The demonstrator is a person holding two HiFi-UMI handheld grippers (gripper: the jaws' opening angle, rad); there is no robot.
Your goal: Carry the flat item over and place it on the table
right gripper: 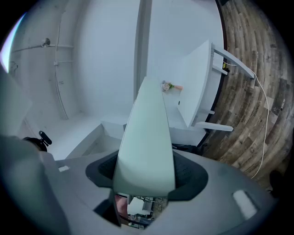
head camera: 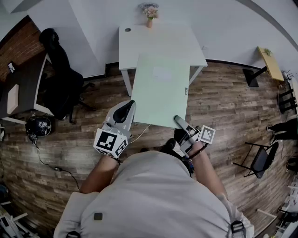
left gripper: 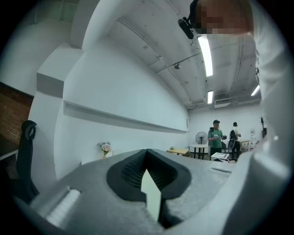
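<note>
Person: pale shirt (head camera: 149, 195) fills the bottom of the head view, both forearms reach forward.
Left gripper (head camera: 129, 107): it holds the near left corner of the board; in the left gripper view (left gripper: 149, 186) the dark pads are closed on the thin edge of the board, seen edge-on.
Right gripper (head camera: 179, 120): it holds the near right corner of the board; in the right gripper view (right gripper: 144, 179) the pads clamp the board, and its broad face runs away from the jaws.
Board (head camera: 160, 90): flat, rectangular, pale green, smooth; a faint lighter patch lies on its far half and a small label sits at its right edge.
Board position: it is carried between the two grippers, roughly level, above the wooden floor (head camera: 223, 102); the near edge is at the jaws, and the far edge overlaps the near edge of the table in the head view. I cannot tell if it touches the table.
Table (head camera: 163, 39): white, ahead of the person, with bare top.
Vase (head camera: 150, 12): small, with flowers, at the far edge of the table.
Office chair (head camera: 63, 79): black, to the left of the table, well apart from the board.
</note>
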